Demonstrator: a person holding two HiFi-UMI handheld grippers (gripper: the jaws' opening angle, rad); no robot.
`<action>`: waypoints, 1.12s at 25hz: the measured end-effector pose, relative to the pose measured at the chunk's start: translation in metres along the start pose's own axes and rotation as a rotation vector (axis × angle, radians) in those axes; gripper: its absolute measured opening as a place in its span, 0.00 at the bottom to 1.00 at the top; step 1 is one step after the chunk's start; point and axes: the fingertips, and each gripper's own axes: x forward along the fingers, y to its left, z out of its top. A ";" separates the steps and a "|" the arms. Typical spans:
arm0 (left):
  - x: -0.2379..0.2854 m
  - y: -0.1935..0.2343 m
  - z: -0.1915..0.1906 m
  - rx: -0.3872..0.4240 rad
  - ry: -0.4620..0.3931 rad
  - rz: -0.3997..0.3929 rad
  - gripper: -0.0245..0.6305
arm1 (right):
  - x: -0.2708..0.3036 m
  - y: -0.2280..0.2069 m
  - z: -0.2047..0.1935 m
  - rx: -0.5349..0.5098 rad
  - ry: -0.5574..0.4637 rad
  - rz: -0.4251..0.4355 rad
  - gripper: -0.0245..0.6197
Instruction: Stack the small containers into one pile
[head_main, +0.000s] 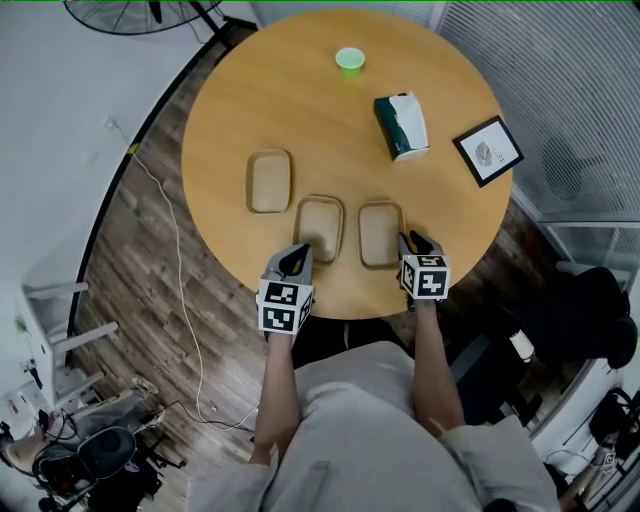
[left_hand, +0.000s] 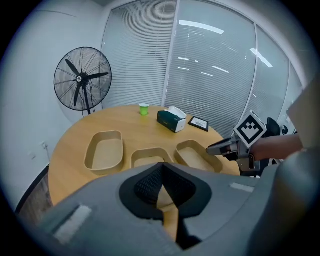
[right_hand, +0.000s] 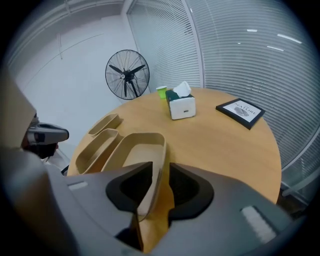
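Observation:
Three shallow tan containers lie in a row on the round wooden table (head_main: 300, 110): left one (head_main: 270, 181), middle one (head_main: 320, 227), right one (head_main: 380, 233). My left gripper (head_main: 295, 258) sits at the middle container's near end; in the left gripper view its tips (left_hand: 161, 167) meet, shut, with nothing seen held, just short of the middle container (left_hand: 150, 156). My right gripper (head_main: 412, 243) is at the right container's near right corner. In the right gripper view its jaws (right_hand: 159, 172) stand open astride the wall of that container (right_hand: 142, 150), pads not pressing.
At the far side of the table stand a green cup (head_main: 350, 60), a tissue box (head_main: 402, 125) and a framed card (head_main: 488, 150). A floor fan (left_hand: 82, 77) stands beyond the table. The near table edge runs right under both grippers.

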 end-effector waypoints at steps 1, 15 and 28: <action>0.001 0.003 0.002 0.002 0.001 0.002 0.04 | 0.002 -0.001 0.001 0.011 -0.002 -0.004 0.20; 0.020 0.020 0.033 0.037 -0.015 -0.039 0.04 | 0.019 -0.005 -0.014 0.173 0.036 -0.079 0.06; 0.016 0.030 0.034 0.047 -0.013 -0.094 0.04 | -0.007 -0.001 0.000 0.260 -0.026 -0.144 0.05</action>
